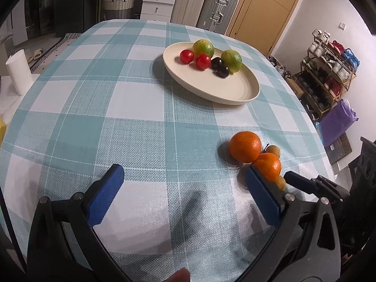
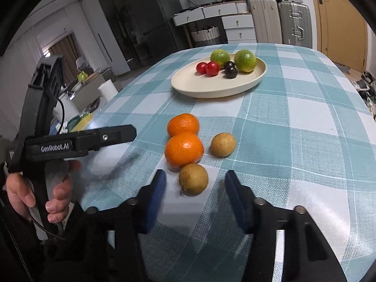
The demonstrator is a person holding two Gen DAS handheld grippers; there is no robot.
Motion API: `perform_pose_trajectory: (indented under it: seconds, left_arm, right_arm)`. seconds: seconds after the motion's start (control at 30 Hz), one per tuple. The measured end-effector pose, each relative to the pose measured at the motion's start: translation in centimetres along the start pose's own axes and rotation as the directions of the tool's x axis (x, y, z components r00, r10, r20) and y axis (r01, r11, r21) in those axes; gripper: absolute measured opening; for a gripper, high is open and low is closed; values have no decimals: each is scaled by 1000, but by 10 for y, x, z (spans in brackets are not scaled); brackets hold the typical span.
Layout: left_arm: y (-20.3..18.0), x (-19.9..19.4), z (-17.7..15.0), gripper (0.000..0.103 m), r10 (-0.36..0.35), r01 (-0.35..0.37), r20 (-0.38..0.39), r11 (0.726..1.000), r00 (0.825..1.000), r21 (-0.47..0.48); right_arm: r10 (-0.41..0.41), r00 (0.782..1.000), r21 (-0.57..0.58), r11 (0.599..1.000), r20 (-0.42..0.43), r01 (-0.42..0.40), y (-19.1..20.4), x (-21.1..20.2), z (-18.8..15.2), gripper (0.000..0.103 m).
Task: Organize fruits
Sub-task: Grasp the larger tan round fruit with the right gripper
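A cream plate on the checked tablecloth holds two green limes, two red fruits and two dark plums. Two oranges and two small brown fruits lie on the cloth nearer me. My right gripper is open, its blue fingers either side of the near brown fruit, apart from it. The other brown fruit lies to the right of the oranges. My left gripper is open and empty over bare cloth, left of the oranges.
The left gripper's black body and the hand holding it stand left of the oranges in the right wrist view. A white paper roll stands beyond the table's left edge. Suitcases, drawers and a shoe rack line the room behind.
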State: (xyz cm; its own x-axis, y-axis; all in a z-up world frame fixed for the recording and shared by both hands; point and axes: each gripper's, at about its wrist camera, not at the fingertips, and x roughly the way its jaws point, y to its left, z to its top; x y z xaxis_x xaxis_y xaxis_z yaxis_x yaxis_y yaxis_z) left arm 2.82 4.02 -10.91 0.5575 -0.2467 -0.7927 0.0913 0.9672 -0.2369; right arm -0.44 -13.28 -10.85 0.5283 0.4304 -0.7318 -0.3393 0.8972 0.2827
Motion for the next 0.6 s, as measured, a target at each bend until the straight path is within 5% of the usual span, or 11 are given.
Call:
perform_pose_trajectory:
  seconds: [0.23, 0.6]
  left_arm:
    - [0, 2, -2, 102, 5, -5, -9, 1000, 1000, 4]
    - [0, 3, -1, 102, 6, -6, -9, 1000, 1000, 9]
  right_arm:
    - [-50, 998, -40, 998, -29, 49, 7, 9, -1, 28]
    - [-36, 999, 8, 999, 10, 36, -6, -4, -5, 28]
